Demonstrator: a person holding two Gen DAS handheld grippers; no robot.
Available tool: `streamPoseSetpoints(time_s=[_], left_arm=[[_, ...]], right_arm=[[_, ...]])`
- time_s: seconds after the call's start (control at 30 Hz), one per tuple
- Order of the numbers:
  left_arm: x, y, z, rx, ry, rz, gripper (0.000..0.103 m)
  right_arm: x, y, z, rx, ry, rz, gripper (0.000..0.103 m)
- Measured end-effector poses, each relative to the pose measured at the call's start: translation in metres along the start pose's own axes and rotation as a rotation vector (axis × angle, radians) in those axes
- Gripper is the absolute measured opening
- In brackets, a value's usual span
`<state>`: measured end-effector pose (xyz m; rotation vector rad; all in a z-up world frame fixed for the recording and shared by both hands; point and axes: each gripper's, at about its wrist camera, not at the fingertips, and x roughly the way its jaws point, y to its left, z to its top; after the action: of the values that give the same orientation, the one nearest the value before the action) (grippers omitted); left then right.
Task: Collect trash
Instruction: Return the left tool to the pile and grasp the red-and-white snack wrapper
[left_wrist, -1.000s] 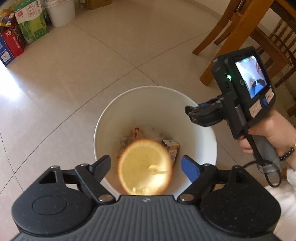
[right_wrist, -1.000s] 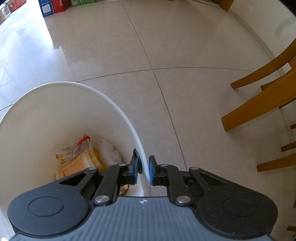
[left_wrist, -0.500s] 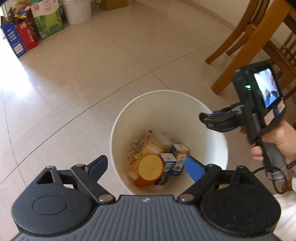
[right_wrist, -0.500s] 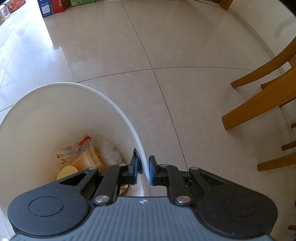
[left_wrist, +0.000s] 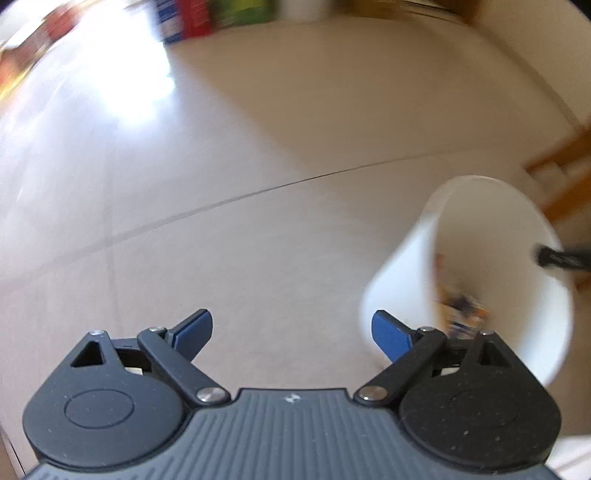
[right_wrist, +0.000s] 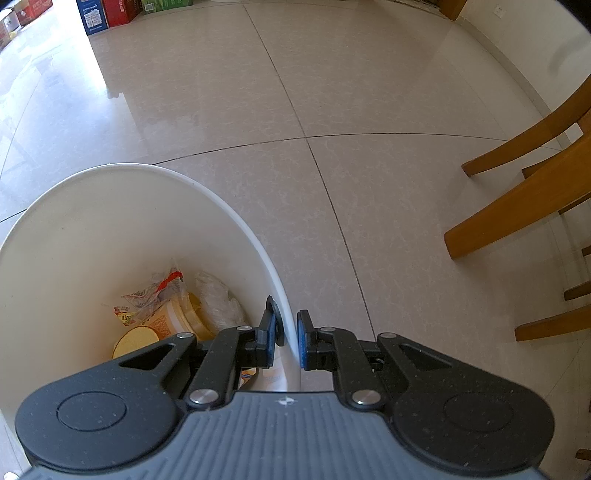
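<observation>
A white trash bin (right_wrist: 122, 221) stands on the tiled floor, and my right gripper (right_wrist: 287, 338) is shut on its rim, one finger inside and one outside. Inside lie a yellow cup (right_wrist: 177, 321), a round yellow lid (right_wrist: 135, 341), a plastic wrapper (right_wrist: 155, 291) and a clear bag (right_wrist: 218, 299). In the blurred left wrist view my left gripper (left_wrist: 291, 334) is open and holds nothing. It hangs over bare floor, with the bin (left_wrist: 491, 258) to its right. A dark tip of the right gripper (left_wrist: 561, 256) shows at the bin's far rim.
Wooden chair legs (right_wrist: 517, 192) stand to the right of the bin. Coloured boxes (right_wrist: 110, 13) line the far wall, blurred in the left wrist view as boxes (left_wrist: 195, 16). Pale floor tiles (right_wrist: 332, 92) stretch ahead.
The round yellow lid dropped from my left gripper into the bin. My left gripper then swung left, so the bin now sits at its right. The right gripper kept its hold.
</observation>
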<state>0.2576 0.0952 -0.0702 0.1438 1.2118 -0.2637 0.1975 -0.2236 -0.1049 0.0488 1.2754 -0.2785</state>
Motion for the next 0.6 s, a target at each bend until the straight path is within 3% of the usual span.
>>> streamPoseSetpoints(time_s=[0.3, 0.5, 0.6], left_arm=[[0.080, 0.114, -0.040, -0.400, 0.062, 0.152, 0.093], [0.132, 0.149, -0.073, -0.502, 0.108, 0.221, 0.093], [0.152, 0.161, -0.092, -0.564, 0.100, 0.207, 0.093]], right_arm=[[0.000, 0.005, 0.000, -0.010, -0.002, -0.017, 0.014], [0.000, 0.008, -0.001, -0.019, -0.005, -0.029, 0.014], [0.000, 0.009, -0.001, -0.020, -0.006, -0.028, 0.014]])
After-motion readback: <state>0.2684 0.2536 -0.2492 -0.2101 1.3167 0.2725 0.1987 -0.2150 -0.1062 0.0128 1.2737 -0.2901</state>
